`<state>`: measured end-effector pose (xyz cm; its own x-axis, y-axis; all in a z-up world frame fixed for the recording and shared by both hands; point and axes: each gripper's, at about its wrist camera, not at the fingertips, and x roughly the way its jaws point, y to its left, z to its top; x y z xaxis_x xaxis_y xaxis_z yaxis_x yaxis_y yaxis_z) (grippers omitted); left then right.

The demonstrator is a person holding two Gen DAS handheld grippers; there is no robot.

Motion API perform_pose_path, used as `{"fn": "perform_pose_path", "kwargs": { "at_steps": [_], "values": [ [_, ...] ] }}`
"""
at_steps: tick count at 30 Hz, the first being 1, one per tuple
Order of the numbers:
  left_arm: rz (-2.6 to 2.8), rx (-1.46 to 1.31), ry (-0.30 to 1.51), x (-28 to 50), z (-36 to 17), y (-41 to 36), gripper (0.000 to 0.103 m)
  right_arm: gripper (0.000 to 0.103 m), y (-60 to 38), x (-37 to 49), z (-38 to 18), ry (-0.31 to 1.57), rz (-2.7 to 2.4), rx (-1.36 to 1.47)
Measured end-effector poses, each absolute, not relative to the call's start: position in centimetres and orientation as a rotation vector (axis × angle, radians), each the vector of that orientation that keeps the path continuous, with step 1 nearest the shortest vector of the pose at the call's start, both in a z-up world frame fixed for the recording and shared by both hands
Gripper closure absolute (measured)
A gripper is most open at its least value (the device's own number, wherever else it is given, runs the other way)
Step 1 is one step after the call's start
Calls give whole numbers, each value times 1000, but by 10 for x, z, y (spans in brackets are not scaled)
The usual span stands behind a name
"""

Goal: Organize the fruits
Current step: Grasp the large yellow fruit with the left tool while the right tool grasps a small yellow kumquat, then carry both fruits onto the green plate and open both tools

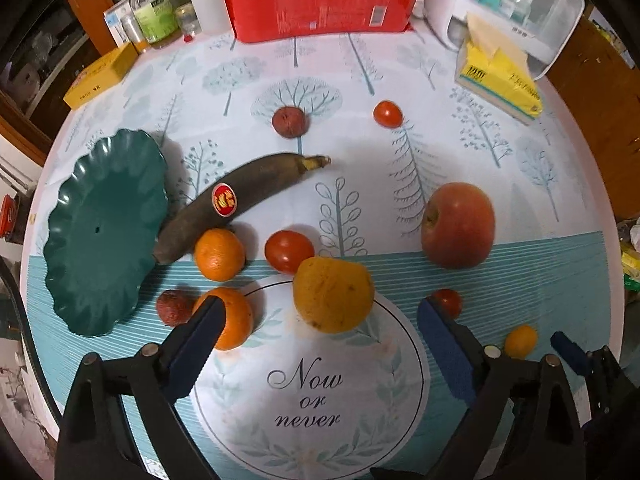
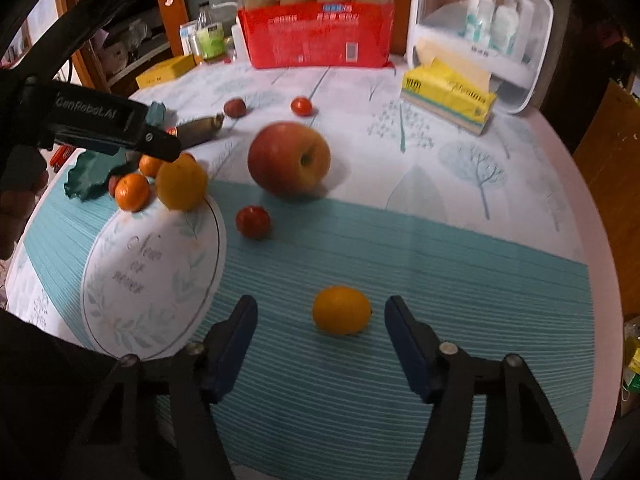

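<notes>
The small round orange kumquat [image 2: 342,310] lies on the tabletop [image 2: 440,248] at 12 o'clock between the right tongs [image 2: 320,316], untouched; both tongs' jaws stand apart. The left tongs [image 1: 320,312] straddle a large yellow-orange citrus [image 1: 333,294].

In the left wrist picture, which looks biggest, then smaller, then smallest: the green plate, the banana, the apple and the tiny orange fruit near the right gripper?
1. green plate
2. banana
3. apple
4. tiny orange fruit

The plate and banana look similarly long, but the plate covers more.
</notes>
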<state>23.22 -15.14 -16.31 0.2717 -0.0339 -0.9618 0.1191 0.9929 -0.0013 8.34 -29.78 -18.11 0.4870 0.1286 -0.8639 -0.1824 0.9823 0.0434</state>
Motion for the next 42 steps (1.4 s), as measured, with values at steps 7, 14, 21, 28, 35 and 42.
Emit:
{"fn": "perform_pose_path", "kwargs": {
  "at_steps": [7, 14, 21, 28, 35, 42],
  "values": [
    [-84, 92, 1341, 241, -183, -157, 9, 51, -302, 90, -195, 1090, 209, -47],
    [-77, 87, 1362, 247, -194, -158, 19, 52, -305, 93, -198, 1093, 208, -54],
    [-80, 87, 1380, 253, -204, -160, 27, 57, -308, 98, -203, 1102, 196, -62],
    [-93, 17, 1418, 258, -215, -154, 49, 66, -310, 99, -208, 1125, 186, -33],
    [-114, -17, 1408, 257, -216, -149, 54, 66, -309, 98, -207, 1141, 179, -25],
    [-122, -49, 1390, 241, -204, -137, 54, 66, -304, 91, -205, 1160, 149, -25]
  ]
}}
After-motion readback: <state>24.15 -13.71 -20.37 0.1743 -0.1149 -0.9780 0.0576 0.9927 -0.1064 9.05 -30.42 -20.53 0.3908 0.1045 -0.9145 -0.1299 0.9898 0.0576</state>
